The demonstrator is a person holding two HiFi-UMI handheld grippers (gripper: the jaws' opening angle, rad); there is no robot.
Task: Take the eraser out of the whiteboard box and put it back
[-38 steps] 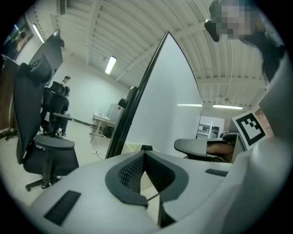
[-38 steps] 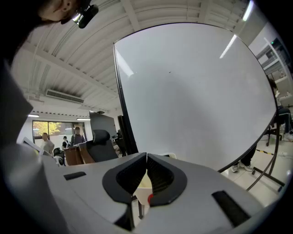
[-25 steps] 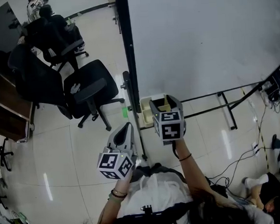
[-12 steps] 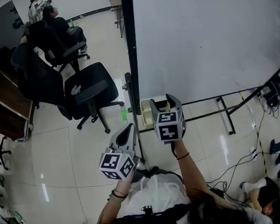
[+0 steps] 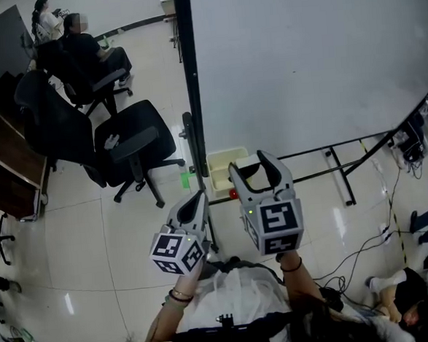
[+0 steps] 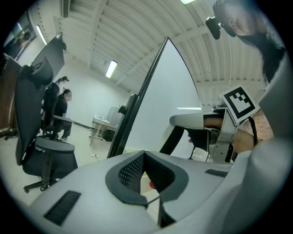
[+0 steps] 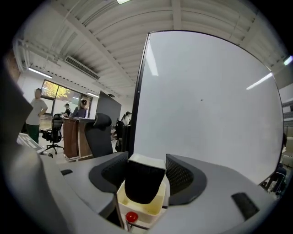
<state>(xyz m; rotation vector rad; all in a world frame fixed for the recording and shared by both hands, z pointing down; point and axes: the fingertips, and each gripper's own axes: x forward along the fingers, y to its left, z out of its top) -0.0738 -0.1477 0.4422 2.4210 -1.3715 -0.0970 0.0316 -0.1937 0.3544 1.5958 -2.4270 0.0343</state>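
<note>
Office chair point(image 5: 133, 145) stands well left of the L gripper point(image 5: 197, 197), whose jaws are closed w/ nothing btwn them. Just ahead and right of those jaws, the pale box point(image 5: 218, 164) hangs at the whiteboard's point(image 5: 308, 58) lower corner. R gripper point(image 5: 256, 162) jaws clamp the eraser point(image 7: 144, 180), white back up, black felt facing the camera. The box is just below those jaws.

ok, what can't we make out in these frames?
Inside of the box: the eraser covers it in the right gripper view; the right gripper overlaps it in the head view.
Red thing below the box: too small to name.
Whiteboard right end: cut off by the picture edge in both those views.
</note>
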